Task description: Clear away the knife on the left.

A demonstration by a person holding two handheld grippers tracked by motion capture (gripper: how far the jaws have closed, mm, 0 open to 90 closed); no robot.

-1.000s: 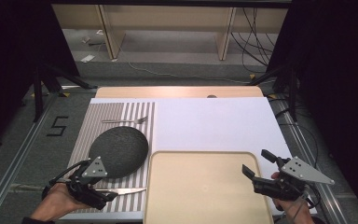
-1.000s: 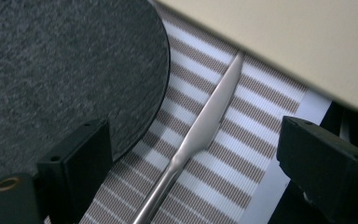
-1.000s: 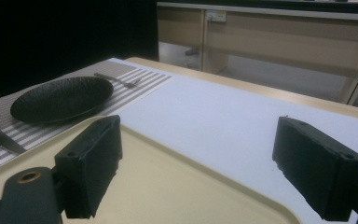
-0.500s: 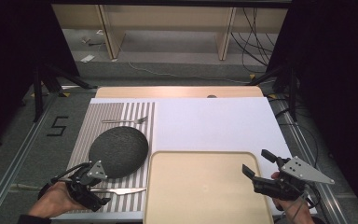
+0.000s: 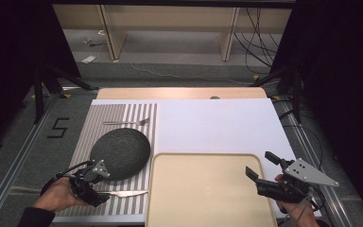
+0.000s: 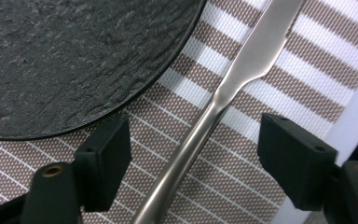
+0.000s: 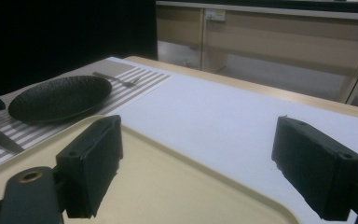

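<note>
The knife [image 6: 200,135] lies on the striped mat [image 6: 279,70] beside the plate [image 6: 74,56], not yet picked up. The left gripper [image 6: 193,154] has just been closing, its fingers spread around the handle, not touching. The right gripper [image 7: 214,158] waits, fingers spread, over the tray [image 7: 168,186].

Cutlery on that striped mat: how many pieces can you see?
2. A fork lies at the mat's far end, beyond the dark plate. A knife lies at the near end, its handle between the left gripper's open jaws. Nothing seems hidden.
</note>
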